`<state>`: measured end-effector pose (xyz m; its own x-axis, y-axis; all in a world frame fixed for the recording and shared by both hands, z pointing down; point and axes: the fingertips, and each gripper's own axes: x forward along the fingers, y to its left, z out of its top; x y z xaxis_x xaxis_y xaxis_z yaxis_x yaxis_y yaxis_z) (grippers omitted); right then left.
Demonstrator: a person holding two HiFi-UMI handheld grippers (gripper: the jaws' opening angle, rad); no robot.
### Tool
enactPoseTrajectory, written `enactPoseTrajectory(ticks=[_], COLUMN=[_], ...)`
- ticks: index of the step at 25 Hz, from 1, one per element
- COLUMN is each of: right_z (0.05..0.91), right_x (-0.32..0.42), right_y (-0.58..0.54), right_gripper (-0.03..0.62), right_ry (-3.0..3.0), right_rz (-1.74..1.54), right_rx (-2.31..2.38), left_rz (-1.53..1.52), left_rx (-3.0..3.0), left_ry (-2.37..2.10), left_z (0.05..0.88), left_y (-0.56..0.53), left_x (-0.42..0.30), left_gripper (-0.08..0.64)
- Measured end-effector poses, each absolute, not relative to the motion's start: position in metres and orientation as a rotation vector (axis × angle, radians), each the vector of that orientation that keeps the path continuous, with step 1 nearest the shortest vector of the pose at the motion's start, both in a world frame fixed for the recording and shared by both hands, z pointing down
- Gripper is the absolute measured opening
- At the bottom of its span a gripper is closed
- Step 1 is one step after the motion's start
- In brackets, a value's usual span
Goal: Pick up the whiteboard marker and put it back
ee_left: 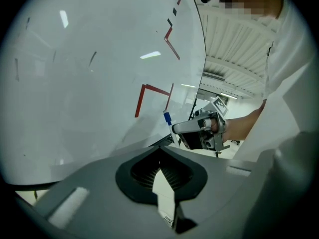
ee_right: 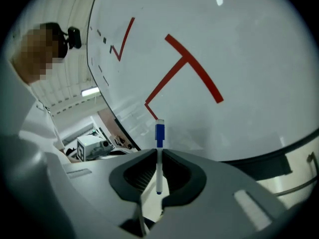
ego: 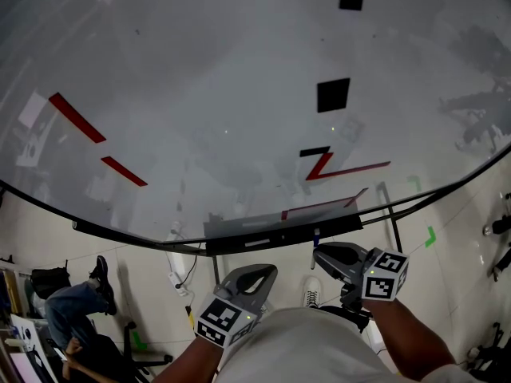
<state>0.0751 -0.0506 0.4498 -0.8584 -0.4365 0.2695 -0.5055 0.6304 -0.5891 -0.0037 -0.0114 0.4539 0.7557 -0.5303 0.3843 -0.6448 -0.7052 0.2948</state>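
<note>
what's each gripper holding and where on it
Right gripper: the whiteboard marker, jaws on its white barrel just below the blue cap. Left gripper: nothing.

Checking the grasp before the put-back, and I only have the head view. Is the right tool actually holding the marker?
Observer: Yes. The right gripper view shows the right tool shut on the whiteboard marker, gripped across its white barrel.
Operator: Which end sticks out?
Observer: The blue cap pokes past the jaws, toward the whiteboard.
Operator: Left tool?
Observer: The left gripper view shows the left tool shut, with nothing between its jaws.
</note>
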Motion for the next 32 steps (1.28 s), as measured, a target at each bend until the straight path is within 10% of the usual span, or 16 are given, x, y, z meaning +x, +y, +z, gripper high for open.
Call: enactPoseTrajectory(ticks=[32], right_z=[0.414], right_x=[0.073], right_y=[-0.020], right_gripper=[0.034], right_ry=[-2.859], right_rz=[1.047], right_rx=[0.676], left_rz=[0.188], left_rx=[2.611], left_ry=[-0.791], left_z=[0.422], left_y=[-0.001], left_x=[0.001], left_gripper=[0.015])
